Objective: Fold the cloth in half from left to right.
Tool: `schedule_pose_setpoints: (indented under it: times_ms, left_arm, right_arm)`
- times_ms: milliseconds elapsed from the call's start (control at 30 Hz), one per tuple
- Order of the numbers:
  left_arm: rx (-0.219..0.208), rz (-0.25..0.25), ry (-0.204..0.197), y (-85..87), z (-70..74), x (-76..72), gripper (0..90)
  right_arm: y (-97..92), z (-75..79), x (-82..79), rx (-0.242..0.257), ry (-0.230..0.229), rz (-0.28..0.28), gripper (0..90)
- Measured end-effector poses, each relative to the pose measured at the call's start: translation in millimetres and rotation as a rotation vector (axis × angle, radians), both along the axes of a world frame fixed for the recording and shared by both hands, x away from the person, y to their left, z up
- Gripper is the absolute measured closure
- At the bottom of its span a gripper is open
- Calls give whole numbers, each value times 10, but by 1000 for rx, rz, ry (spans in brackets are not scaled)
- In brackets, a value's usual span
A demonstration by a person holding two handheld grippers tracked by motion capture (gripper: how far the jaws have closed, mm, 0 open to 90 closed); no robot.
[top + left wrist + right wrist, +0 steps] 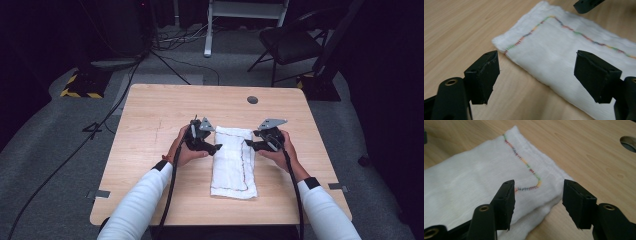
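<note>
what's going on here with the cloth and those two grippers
A person at a wooden table works on a folded white cloth with multicoloured stitching along its edge. The left gripper sits at the cloth's left side and the right gripper at its right, both near the far end. Both have their jaws open with nothing clamped, and the cloth lies flat on the table.

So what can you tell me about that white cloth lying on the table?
The white cloth is folded into a long rectangle, several layers thick at its edges. It looks like soft, gauzy woven fabric, slightly wrinkled. A line of multicoloured stitching runs near its border and turns at the corner. It lies flat on the wooden table, its long side running away from the person. The left gripper and right gripper hang open at its far corners; neither grips it.
</note>
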State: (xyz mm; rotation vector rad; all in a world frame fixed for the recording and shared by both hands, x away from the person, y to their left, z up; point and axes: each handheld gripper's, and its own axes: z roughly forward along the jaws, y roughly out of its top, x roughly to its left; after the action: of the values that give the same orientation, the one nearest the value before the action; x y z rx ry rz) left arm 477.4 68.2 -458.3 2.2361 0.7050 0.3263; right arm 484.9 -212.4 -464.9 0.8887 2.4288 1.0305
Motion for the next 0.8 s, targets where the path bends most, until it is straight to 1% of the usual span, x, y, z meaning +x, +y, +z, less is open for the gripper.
schedule_pose_setpoints:
  times_ms: [67,133,200,233,267,300,367,433,467,533,600,633,667,733,767,800]
  left_arm:
    - [24,13,10,-45,-57,109,209]
    - [45,18,6,-84,-119,201,213]
    - [66,26,5,-118,-180,266,213]
    - [63,28,10,-129,-213,297,212]
    - [62,33,29,-143,-250,333,210]
    - [69,32,39,-151,-271,354,207]
    - [75,33,47,-167,-319,397,190]
    - [60,37,70,-165,-343,435,172]
    - [49,43,71,-162,-348,447,168]
    - [18,54,82,-138,-332,482,166]
    - [-16,61,82,-124,-313,510,167]
    - [-22,65,82,-125,-312,528,171]
    - [-17,66,84,-135,-315,549,172]
    - [0,80,75,-169,-323,577,173]
    - [2,85,71,-189,-333,591,173]
    - [7,84,75,-203,-341,608,172]
  right_arm:
    - [34,-7,79,10,6,-13,452]
    - [53,-9,149,31,14,-28,456]
    - [73,-26,217,48,40,-37,451]
    - [87,-35,238,47,43,-40,450]
    - [99,-47,255,41,44,-41,446]
    - [108,-67,278,44,59,-37,442]
    - [111,-92,298,43,64,-40,442]
    - [107,-123,319,45,76,-45,437]
    - [104,-139,331,44,81,-47,437]
    - [103,-165,347,26,84,-55,432]
    - [85,-186,360,24,91,-66,431]
    - [73,-199,367,27,94,-74,431]
    - [64,-211,375,26,98,-79,430]
    - [53,-233,387,25,107,-83,427]
    - [51,-241,391,24,108,-83,427]
    - [52,-248,396,19,111,-80,426]
